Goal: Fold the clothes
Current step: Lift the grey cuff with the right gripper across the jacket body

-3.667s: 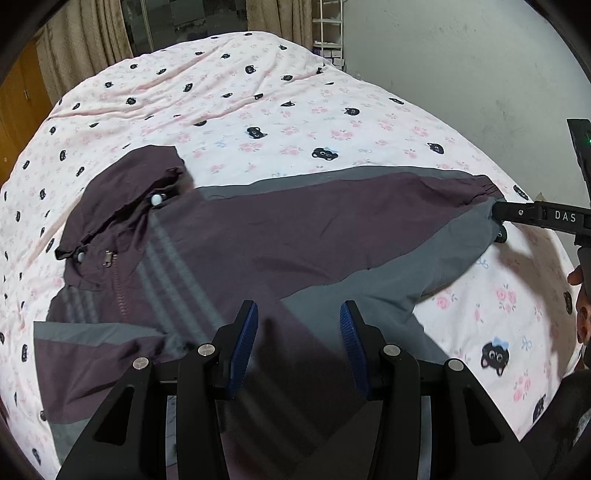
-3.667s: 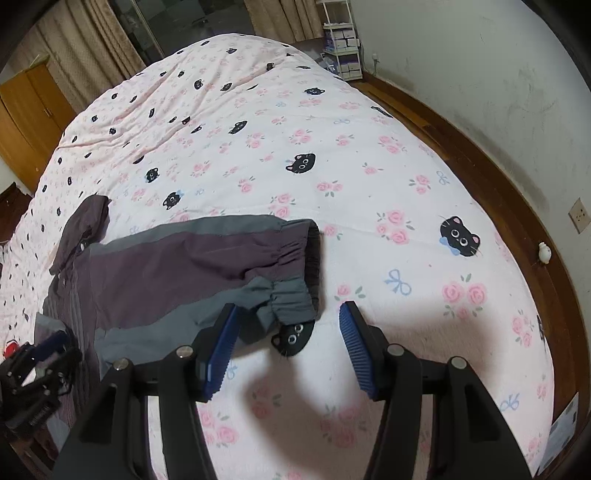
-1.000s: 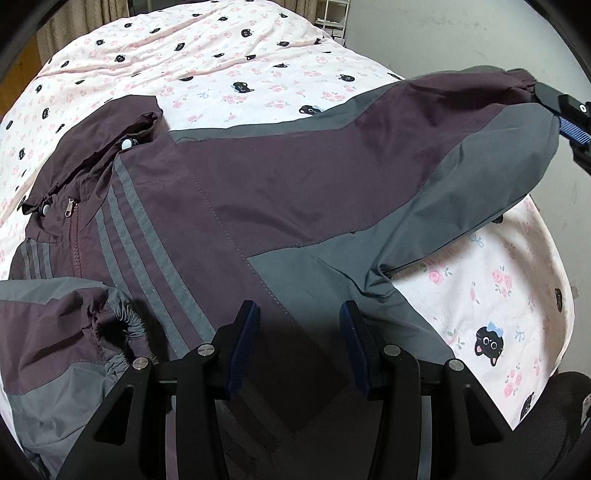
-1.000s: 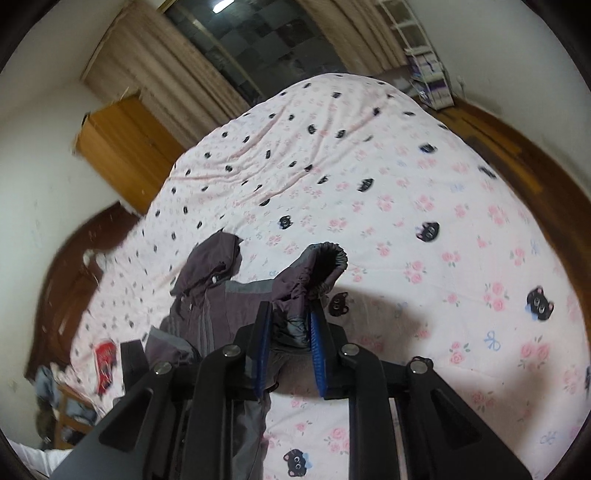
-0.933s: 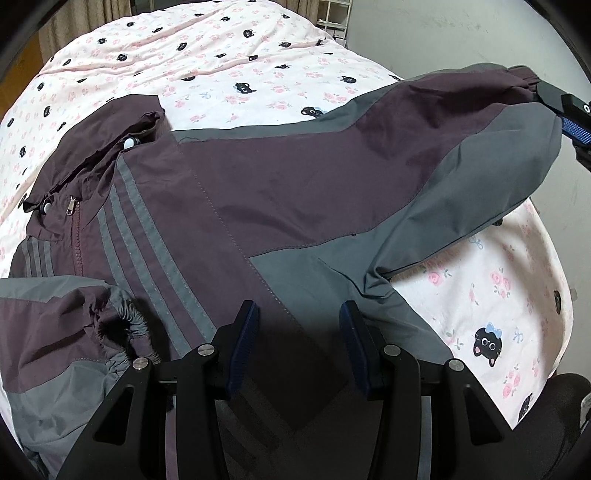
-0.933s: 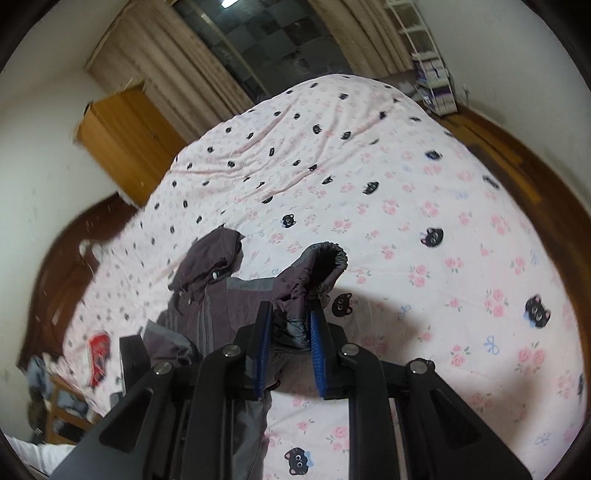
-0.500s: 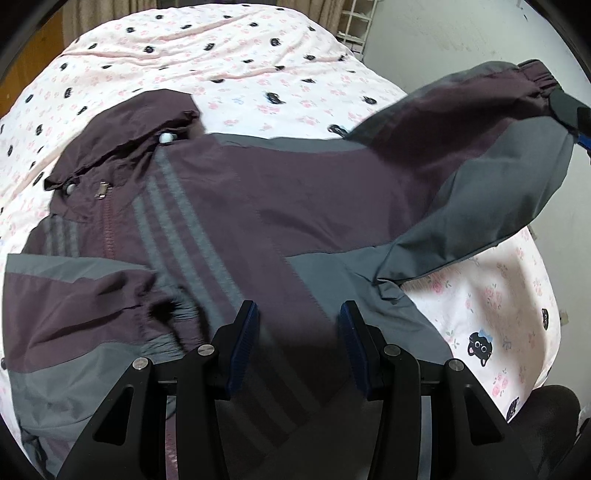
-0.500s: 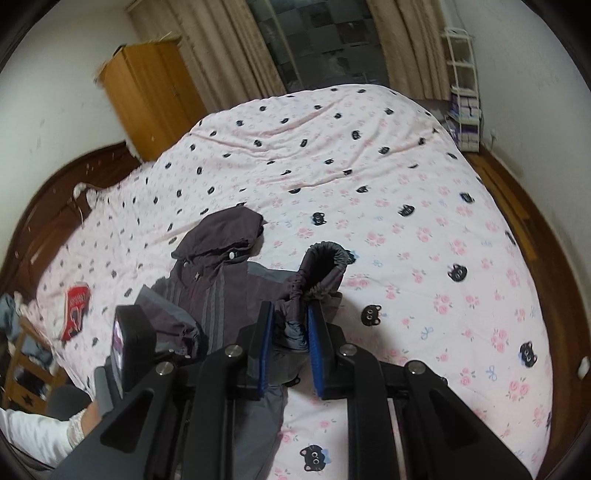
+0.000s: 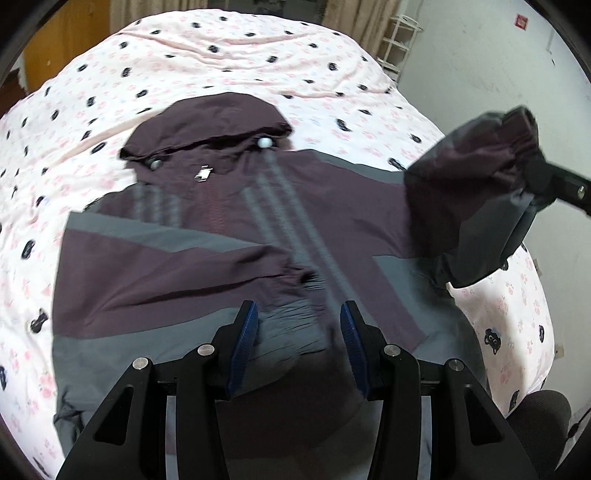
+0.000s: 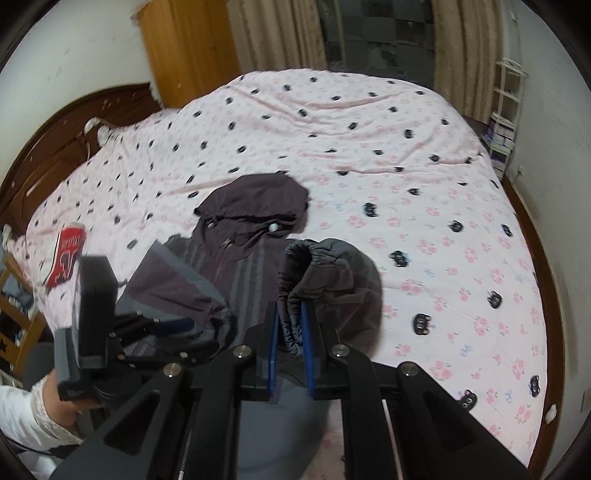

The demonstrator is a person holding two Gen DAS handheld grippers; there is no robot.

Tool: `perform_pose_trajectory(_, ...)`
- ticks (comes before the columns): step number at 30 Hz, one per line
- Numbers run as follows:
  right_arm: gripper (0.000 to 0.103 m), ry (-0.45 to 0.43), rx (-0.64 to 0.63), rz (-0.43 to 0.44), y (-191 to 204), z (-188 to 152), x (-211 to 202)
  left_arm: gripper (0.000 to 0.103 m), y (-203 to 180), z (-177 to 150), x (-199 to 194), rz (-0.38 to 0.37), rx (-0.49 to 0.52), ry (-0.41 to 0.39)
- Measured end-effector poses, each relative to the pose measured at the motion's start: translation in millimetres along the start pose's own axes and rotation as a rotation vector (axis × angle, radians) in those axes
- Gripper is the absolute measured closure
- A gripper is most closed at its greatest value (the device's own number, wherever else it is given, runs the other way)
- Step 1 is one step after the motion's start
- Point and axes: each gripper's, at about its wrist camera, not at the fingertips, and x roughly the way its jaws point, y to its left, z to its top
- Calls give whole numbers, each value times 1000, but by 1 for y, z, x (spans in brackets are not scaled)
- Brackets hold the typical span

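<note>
A maroon and grey hooded jacket [image 9: 236, 236] lies front-up on the pink cat-print bedspread [image 9: 258, 55], its hood [image 9: 207, 125] pointing toward twelve o'clock, away from the person. One sleeve [image 9: 166, 280] is laid across the chest, its elastic cuff ending just ahead of the left gripper [image 9: 298, 345]. That gripper hangs over the jacket's lower hem at six o'clock with its blue pads [image 9: 245, 339] spread wide and nothing between them.

Off at about three o'clock the other sleeve [image 9: 476, 206] is lifted clear of the bed, arched and sagging. The right gripper [image 10: 291, 350] has its jaws pinched tight on the gathered cuff [image 10: 306, 266], which stands up out of the blue pads [image 10: 272, 354] like a small chimney.

At nine o'clock in the right wrist view a red printed packet [image 10: 64, 258] rests on the bedspread near the dark wooden headboard [image 10: 55, 147], well apart from the jacket. A wooden wardrobe [image 10: 188, 48] and curtains [image 10: 273, 33] stand beyond the bed.
</note>
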Motion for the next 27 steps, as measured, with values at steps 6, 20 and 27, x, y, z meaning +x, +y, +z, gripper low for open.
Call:
perform_pose_trajectory(6,92,28,-56,11,29,4,13,61,26,-7,-12,16,-29,-10)
perform_pose_trajectory(20,92,78,-174,55,101,11,44,61,84,-17,-27,51,-122,-36)
perform_pose_trajectory(27,92,123,-225,96,139,11,75,61,104,-20,-31,55,-162,-46)
